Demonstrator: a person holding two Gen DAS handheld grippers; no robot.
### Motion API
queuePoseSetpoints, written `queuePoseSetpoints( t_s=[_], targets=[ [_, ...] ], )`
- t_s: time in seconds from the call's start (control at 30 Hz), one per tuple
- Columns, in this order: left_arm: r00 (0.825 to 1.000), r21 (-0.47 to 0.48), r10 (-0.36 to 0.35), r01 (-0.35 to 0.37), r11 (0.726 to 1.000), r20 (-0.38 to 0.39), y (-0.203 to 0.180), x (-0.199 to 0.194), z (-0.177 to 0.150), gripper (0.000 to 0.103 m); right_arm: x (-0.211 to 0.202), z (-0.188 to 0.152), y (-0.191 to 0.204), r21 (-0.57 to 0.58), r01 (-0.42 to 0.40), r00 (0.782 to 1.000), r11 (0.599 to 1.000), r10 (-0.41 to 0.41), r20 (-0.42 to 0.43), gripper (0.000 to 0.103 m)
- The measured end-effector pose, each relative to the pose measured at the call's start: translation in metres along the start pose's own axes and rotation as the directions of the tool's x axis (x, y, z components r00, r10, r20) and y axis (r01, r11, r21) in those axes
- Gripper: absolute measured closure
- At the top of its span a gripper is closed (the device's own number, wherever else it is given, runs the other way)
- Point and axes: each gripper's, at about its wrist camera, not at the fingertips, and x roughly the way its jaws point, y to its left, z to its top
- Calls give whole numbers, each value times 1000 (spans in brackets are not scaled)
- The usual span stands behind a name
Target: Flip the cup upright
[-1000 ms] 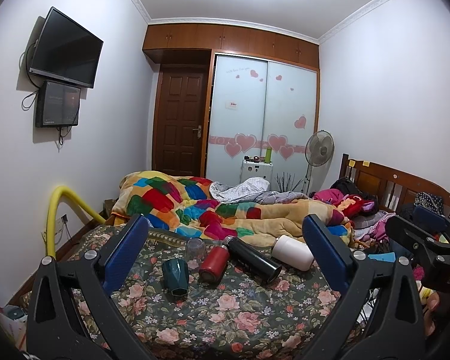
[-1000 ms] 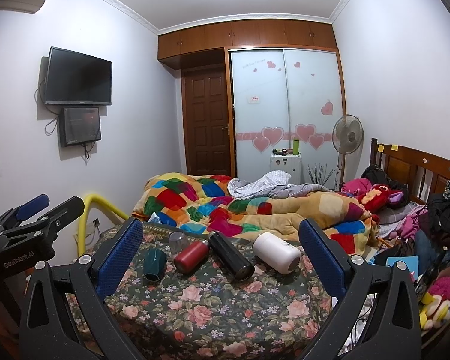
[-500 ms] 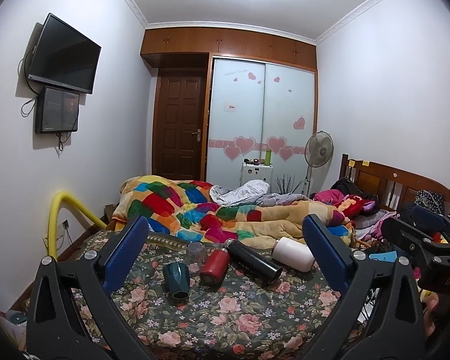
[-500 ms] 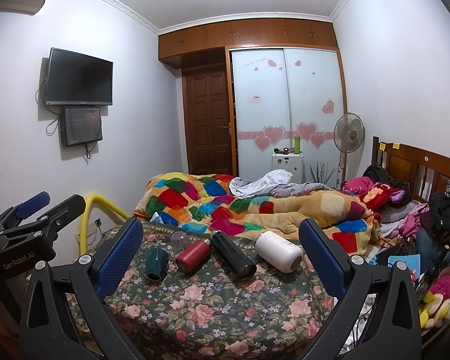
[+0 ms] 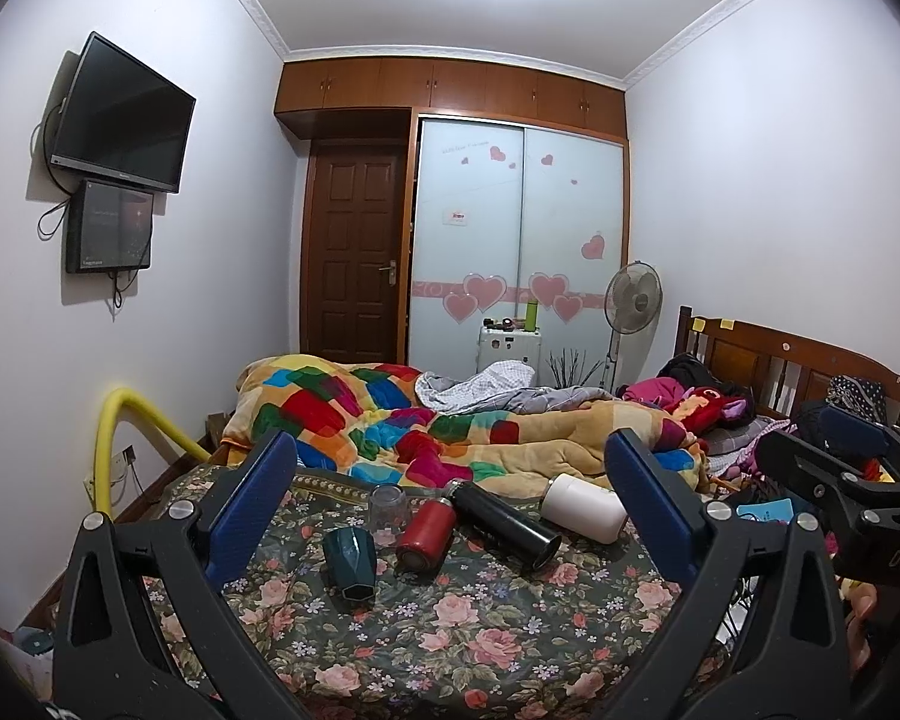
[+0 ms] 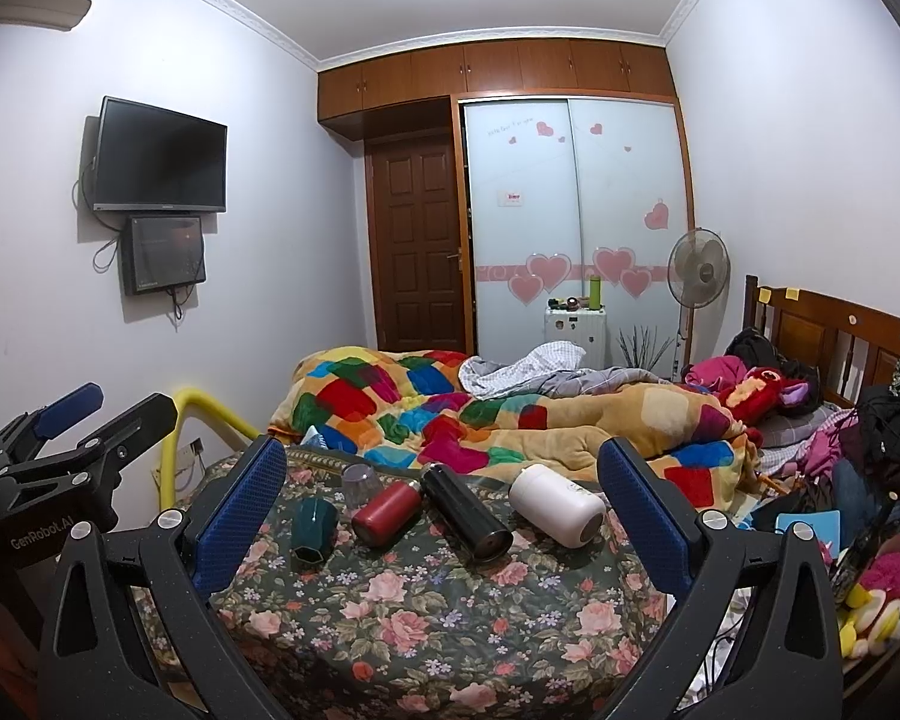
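Several cups and flasks lie on the floral bedspread [image 5: 480, 630]: a dark green faceted cup [image 5: 349, 564] [image 6: 313, 531], a clear glass [image 5: 388, 507] [image 6: 361, 485] standing mouth down, a red flask [image 5: 424, 534] [image 6: 387, 513], a black flask [image 5: 503, 525] [image 6: 465, 510] and a white flask [image 5: 583, 507] [image 6: 555, 504], the three on their sides. My left gripper [image 5: 450, 516] is open and empty, well short of them. My right gripper [image 6: 444, 507] is open and empty too, also held back.
A colourful patchwork quilt [image 5: 450, 426] is heaped behind the cups. A wooden headboard [image 6: 840, 330] with clothes and toys is at the right. A yellow padded rail [image 5: 126, 420] stands at the left. A TV [image 5: 120, 114], door and wardrobe are on the far walls.
Both views have tilted up a little, so the cups sit lower in frame. Both grippers stay open and nothing on the bed has moved.
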Motion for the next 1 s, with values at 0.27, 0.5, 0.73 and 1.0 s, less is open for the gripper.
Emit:
queuePoseSetpoints(
  t_s=[0.27, 0.5, 0.73, 1.0],
  targets=[
    [1000, 1, 0, 0, 1000, -1, 0, 0, -1, 0, 0, -1, 0, 0, 0, 1000, 1000, 0, 0, 0],
    [1000, -7, 1, -1, 1000, -12, 2, 8, 0, 0, 5, -1, -1, -1, -3, 1000, 1000, 3, -13, 0],
    [999, -28, 9, -11, 1000, -46, 15, 32, -7, 0, 25, -3, -5, 1, 1, 999, 1000, -1, -52, 0],
    [990, -67, 41, -51, 996, -136, 40, 86, -29, 0, 82, -16, -15, -21, 29, 987, 999, -32, -157, 0]
  ],
)
